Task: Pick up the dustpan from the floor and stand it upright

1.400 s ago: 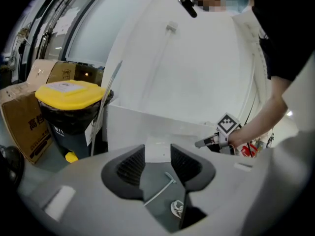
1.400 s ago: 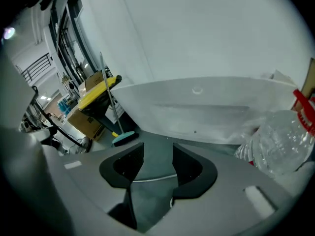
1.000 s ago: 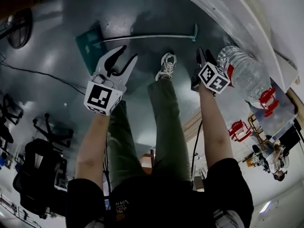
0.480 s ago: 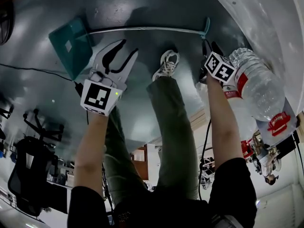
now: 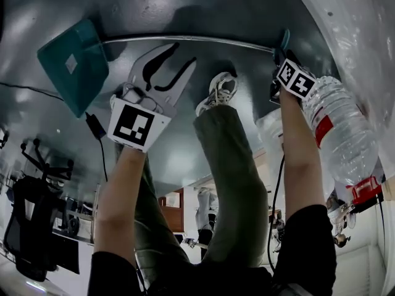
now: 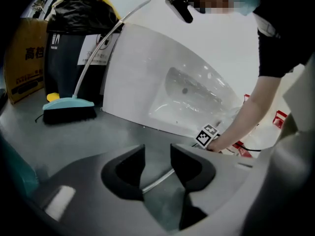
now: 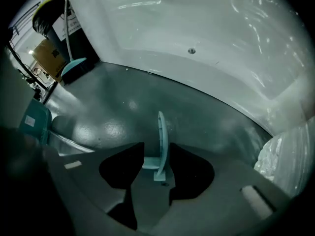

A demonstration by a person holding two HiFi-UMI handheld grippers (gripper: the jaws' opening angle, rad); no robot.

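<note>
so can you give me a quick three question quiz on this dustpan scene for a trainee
1. True or false: the dustpan is already standing upright.
2. What sits between the jaws of the right gripper? A: the flat pan. B: the teal handle end. C: a water bottle.
3. Fill in: the jaws of the left gripper are ____, with the metal pole showing between them.

Key
1. False. It lies flat on the floor.
2. B
3. apart
</note>
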